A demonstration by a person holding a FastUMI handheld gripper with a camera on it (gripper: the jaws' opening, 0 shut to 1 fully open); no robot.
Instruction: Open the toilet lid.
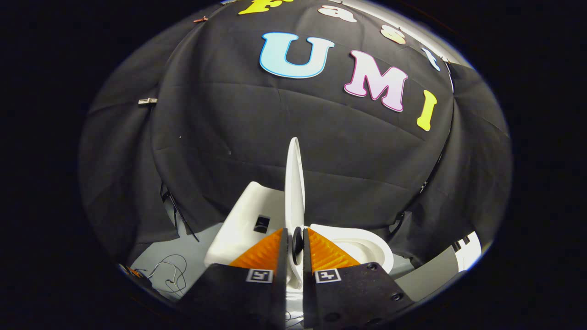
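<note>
gripper view entry: gripper (293, 250) clamped on toilet lid (294, 183), which stands upright at twelve o'clock; bowl (362, 245) exposed; we judge only release left.

The toilet lid (294, 183) is white, thin and oval, raised to stand upright on its edge, seen edge-on so it reads as a narrow blade rising against the black cloth wall. Its lower edge sits between the two fingers of the gripper (296, 245), whose jaws are closed tight onto it from both sides. To its right lies the open white toilet bowl (362, 247); to its left, the white tank (243, 224)
</note>
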